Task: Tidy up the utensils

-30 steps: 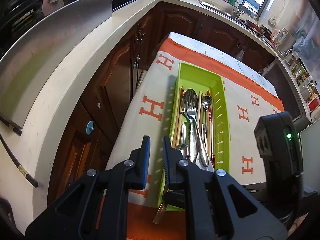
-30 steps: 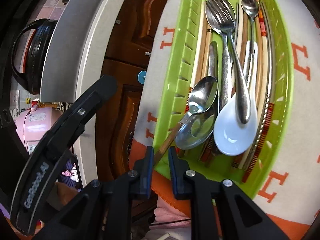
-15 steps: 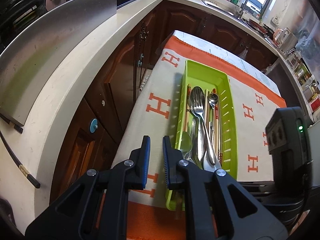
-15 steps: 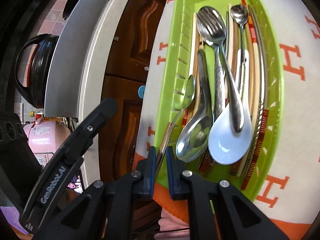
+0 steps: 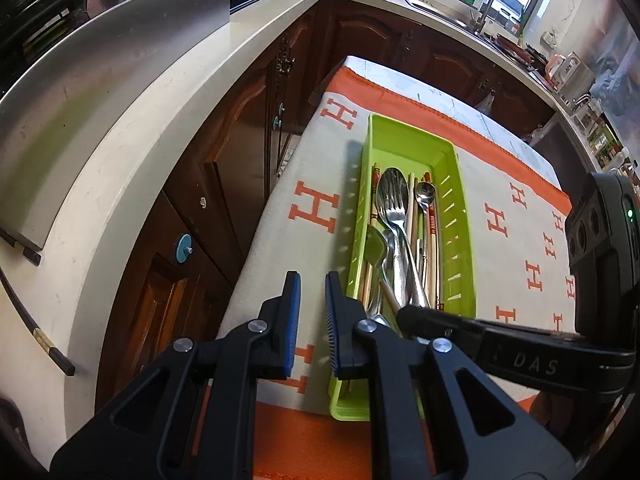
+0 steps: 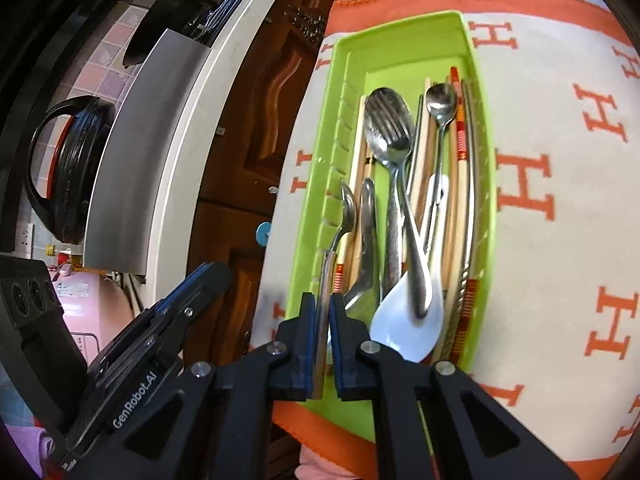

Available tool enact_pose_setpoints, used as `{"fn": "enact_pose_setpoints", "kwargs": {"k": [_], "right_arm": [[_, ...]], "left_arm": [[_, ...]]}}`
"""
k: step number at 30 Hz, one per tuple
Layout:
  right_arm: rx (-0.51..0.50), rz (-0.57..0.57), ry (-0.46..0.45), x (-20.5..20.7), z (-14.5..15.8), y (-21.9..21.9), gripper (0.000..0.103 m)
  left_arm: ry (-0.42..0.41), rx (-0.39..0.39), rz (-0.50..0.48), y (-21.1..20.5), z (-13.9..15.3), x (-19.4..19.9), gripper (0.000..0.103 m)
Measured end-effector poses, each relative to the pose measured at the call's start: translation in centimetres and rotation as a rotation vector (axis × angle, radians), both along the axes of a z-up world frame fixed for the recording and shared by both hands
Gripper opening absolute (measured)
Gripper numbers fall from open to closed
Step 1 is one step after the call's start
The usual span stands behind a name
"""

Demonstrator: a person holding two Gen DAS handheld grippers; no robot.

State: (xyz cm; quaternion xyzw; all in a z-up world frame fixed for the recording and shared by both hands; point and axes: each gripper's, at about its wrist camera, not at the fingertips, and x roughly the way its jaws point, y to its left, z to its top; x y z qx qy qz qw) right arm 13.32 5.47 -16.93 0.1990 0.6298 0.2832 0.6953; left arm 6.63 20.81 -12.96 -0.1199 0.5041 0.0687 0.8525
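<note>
Our right gripper (image 6: 323,304) has its fingers drawn close on the handle of a metal spoon (image 6: 347,210) — the bowl stands on edge against the left wall of the green tray (image 6: 402,32), near the tray's near-left corner. The tray lies lengthwise on the orange-and-white cloth (image 6: 560,128), close to the cloth's left edge, and holds a fork (image 6: 390,132), a small spoon (image 6: 441,100), chopsticks (image 6: 460,136) and a white spoon (image 6: 404,328).

We judge the held spoon stiff, fairly light and slick; polished steel could pivot between the pads, so a grip on the flat of the handle seems safest. The white spoon looks ceramic — likely brittle, best not knocked.

Our left gripper (image 5: 313,292) hovers over the cloth just left of the tray, its fingers narrowly parted and holding nothing.
</note>
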Motion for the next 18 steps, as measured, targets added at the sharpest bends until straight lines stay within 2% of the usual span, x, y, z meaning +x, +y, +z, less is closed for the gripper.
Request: {"fn": "enact_pose_setpoints", "kwargs": {"k": [11,15,18], "right_arm": [[-0.026,-0.003,-0.045,-0.7,2.0,-2.0,0.009],[-0.061,-0.007,-0.078,-1.3,2.8,-3.3,0.01],[-0.093,-0.013,-0.115,-2.0,3.5,-4.4,0.01]], "left_arm": [[0.001,0.009,-0.041,-1.6,0.8,0.0,0.011],[-0.011,0.016,-0.075,-3.0,1.5,-0.3,0.025],[-0.023,0.026,-0.099,-4.0,2.2,-0.6,0.027]]}}
